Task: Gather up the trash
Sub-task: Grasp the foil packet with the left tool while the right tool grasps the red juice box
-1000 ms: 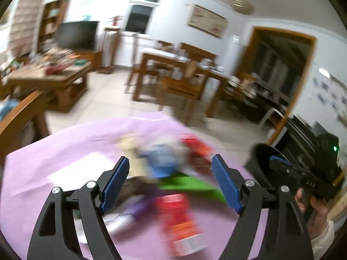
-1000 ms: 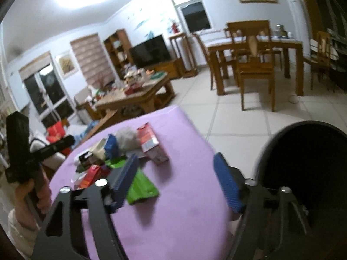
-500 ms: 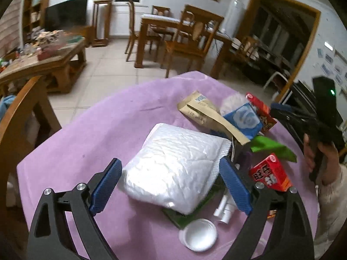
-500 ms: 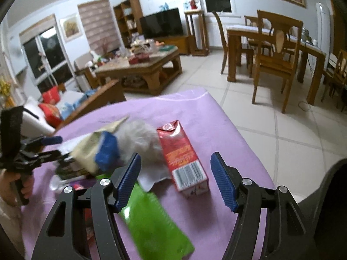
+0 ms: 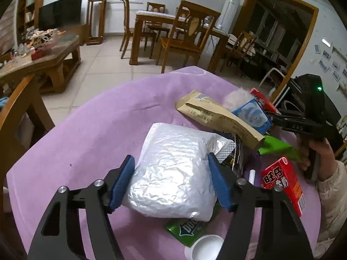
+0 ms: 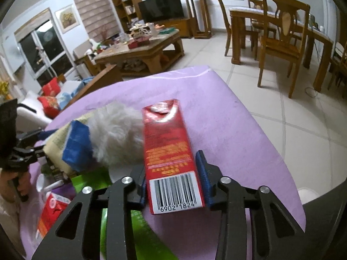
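Trash lies piled on a purple-covered table point(image 5: 91, 130). My left gripper point(image 5: 171, 182) has its blue pads on both sides of a white padded mailer bag point(image 5: 173, 173), touching it. My right gripper point(image 6: 173, 182) is shut on a red drink carton point(image 6: 168, 143) at its barcode end. Beside the carton lie a white fluffy wad point(image 6: 115, 134) and a blue packet point(image 6: 77, 145). The pile also holds a tan paper envelope point(image 5: 216, 117), a green wrapper point(image 5: 279, 149), a red box point(image 5: 282, 179) and a white cap point(image 5: 206, 248).
A dark bin rim point(image 6: 325, 216) sits at the right table edge. A wooden chair back point(image 5: 19, 112) stands at the left. A coffee table point(image 6: 138, 52) and a dining set point(image 6: 277, 30) stand on the tiled floor beyond.
My left gripper has narrowed onto the white mailer bag. My right gripper has moved forward and closed on the red carton.
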`<control>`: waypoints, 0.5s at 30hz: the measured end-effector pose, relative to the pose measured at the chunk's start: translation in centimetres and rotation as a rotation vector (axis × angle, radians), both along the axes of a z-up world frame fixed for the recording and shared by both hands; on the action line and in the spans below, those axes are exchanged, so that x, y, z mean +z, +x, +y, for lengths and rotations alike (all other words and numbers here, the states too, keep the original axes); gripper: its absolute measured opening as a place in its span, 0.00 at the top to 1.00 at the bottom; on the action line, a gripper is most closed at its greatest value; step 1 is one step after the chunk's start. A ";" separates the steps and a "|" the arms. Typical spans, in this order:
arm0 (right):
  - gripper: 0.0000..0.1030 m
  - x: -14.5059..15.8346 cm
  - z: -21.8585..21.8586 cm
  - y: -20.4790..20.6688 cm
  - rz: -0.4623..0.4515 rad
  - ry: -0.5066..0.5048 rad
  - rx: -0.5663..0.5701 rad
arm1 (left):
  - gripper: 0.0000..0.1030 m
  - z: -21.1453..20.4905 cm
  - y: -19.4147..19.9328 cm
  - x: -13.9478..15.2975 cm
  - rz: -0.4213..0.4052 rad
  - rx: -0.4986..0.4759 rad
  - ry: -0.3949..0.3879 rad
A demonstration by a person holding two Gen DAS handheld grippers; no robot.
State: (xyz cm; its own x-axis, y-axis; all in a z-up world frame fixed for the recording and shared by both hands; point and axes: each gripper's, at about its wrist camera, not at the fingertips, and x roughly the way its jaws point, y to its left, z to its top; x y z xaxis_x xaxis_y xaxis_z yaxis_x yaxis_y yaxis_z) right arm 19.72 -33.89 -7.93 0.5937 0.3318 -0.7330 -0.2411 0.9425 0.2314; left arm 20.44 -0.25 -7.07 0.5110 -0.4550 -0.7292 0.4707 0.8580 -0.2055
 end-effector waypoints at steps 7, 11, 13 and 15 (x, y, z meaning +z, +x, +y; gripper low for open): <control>0.68 2.9 -2.0 -4.1 -0.066 0.116 0.003 | 0.45 1.2 -2.5 2.0 -0.052 0.071 -0.083; 0.68 5.0 -2.8 -6.5 -0.101 0.165 0.021 | 0.46 1.8 -4.1 3.8 -0.083 0.106 -0.136; 0.68 5.9 -3.1 -7.5 -0.110 0.190 0.031 | 0.46 1.6 -5.1 5.0 -0.097 0.109 -0.166; 0.68 6.8 -3.8 -8.8 -0.125 0.212 0.040 | 0.46 1.0 -6.2 6.2 -0.113 0.094 -0.183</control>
State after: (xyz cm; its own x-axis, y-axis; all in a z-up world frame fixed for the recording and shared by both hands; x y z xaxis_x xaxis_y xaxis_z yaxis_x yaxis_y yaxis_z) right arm 10.96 -37.70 -1.08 0.6589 0.4951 -0.5663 -0.3161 0.8654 0.3888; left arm 14.21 0.76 -0.89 0.6309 -0.5211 -0.5748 0.4194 0.8523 -0.3124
